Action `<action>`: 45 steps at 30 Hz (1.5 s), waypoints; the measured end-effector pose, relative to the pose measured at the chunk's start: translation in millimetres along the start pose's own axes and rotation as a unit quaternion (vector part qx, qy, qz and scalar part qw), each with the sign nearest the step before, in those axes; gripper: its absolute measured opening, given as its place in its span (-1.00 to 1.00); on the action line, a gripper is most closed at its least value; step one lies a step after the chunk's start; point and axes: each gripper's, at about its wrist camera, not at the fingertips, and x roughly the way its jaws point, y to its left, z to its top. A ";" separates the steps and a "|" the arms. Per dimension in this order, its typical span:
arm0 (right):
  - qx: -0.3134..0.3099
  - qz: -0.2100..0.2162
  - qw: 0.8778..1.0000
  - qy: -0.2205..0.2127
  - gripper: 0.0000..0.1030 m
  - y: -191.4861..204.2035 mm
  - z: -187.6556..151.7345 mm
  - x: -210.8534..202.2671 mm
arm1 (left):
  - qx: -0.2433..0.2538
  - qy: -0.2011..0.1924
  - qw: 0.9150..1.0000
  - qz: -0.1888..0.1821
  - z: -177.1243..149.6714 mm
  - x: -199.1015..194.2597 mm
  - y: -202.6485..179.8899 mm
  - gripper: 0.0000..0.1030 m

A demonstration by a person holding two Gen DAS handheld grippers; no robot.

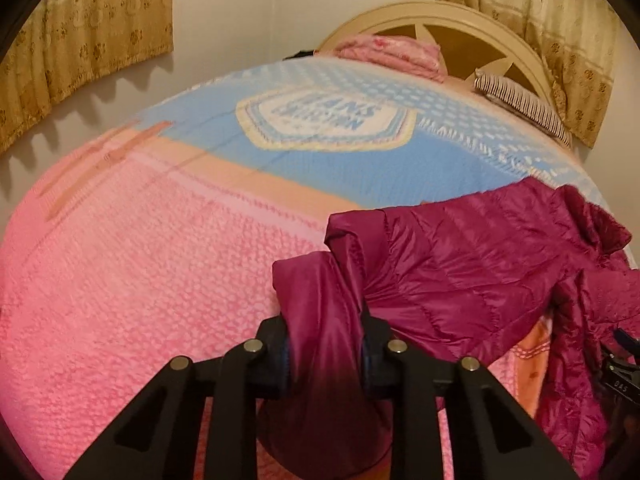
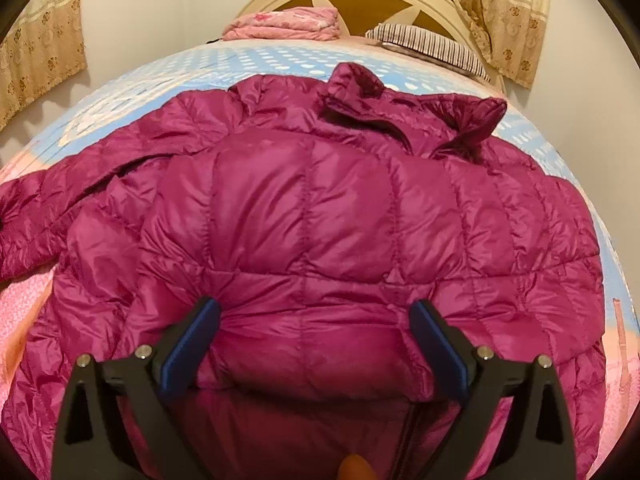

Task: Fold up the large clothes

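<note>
A magenta quilted puffer jacket (image 2: pixel 304 200) lies spread on the bed, collar (image 2: pixel 400 112) toward the headboard. In the left wrist view the jacket (image 1: pixel 460 264) lies to the right, and its sleeve (image 1: pixel 316 292) runs down between my fingers. My left gripper (image 1: pixel 324 320) is shut on that sleeve, which is bunched between the pads and lifted a little off the cover. My right gripper (image 2: pixel 316 312) stands open over the jacket's lower part. Its blue pads (image 2: pixel 192 344) are wide apart, with the fabric bulging between them and puckered at the left fingertip.
The bed cover (image 1: pixel 120 280) is pink near me and blue farther off. A folded pink blanket (image 1: pixel 392 52) and a striped pillow (image 1: pixel 520 100) lie by the cream headboard (image 1: pixel 460 20). Patterned curtains (image 1: pixel 80 28) hang on the wall at both sides.
</note>
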 end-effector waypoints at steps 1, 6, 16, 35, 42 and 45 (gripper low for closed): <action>0.000 0.001 1.000 -0.001 0.92 -0.8 0.3 -2.0 | 0.004 -0.006 1.000 -0.002 1.9 -5.7 0.2 -0.52; 0.008 0.023 0.999 -0.025 0.92 -7.6 -1.2 -34.6 | 0.043 -0.047 0.998 0.002 24.2 -41.4 -12.1 -0.52; 0.052 -0.006 0.997 -0.057 0.92 -84.8 -14.2 -83.8 | 0.134 -0.127 0.982 -0.043 59.1 -110.1 -139.9 -0.52; 0.155 -0.046 0.986 -0.050 0.92 -193.9 -74.1 -101.8 | 0.279 -0.092 0.944 -0.147 -41.4 -100.5 -383.5 -0.10; 0.156 -0.049 0.986 -0.041 0.92 -193.8 -78.5 -91.8 | 0.287 -0.110 0.938 -0.160 -48.2 -112.5 -386.1 0.34; 0.157 -0.049 0.986 -0.036 0.92 -192.7 -81.3 -88.1 | 0.283 -0.111 0.939 -0.162 -45.6 -115.9 -379.4 0.34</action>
